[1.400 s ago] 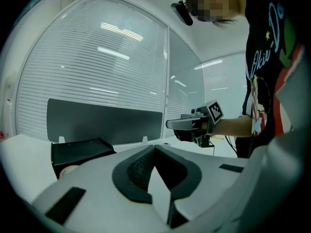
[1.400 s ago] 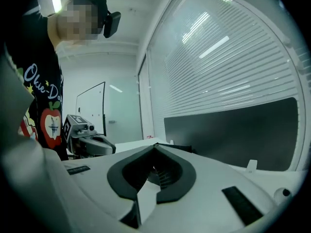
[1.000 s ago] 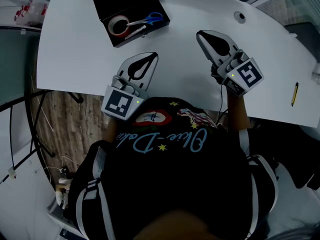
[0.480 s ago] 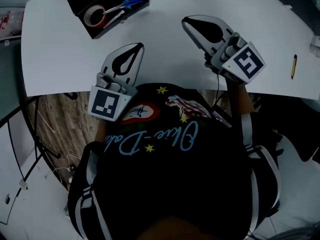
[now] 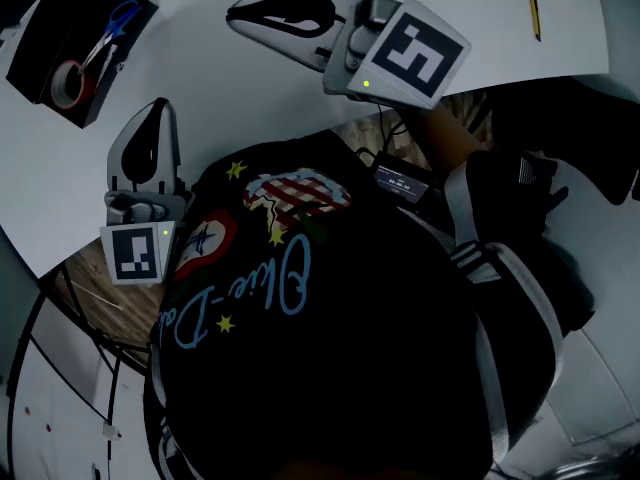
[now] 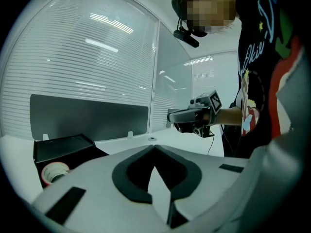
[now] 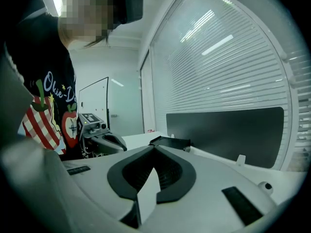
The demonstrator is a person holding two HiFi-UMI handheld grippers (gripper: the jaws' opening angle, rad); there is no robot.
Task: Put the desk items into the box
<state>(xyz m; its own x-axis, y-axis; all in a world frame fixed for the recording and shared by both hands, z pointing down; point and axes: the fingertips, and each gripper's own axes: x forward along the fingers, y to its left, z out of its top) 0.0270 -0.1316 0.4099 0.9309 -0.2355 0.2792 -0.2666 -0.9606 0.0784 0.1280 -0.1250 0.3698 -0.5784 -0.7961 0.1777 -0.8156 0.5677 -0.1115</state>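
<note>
One box (image 5: 35, 58), near left tongs (image 5: 157, 108), far from right tongs (image 5: 235, 13), both closed

An office, by its white desk (image 5: 250, 98), slatted blinds (image 6: 87, 57) and glass partitions (image 6: 172, 81).

White table (image 5: 230, 118), slatted window blinds (image 6: 87, 47) beyond its far edge

White table (image 5: 250, 103), black box (image 5: 38, 36), perhaps pencil (image 5: 534, 14)
</note>
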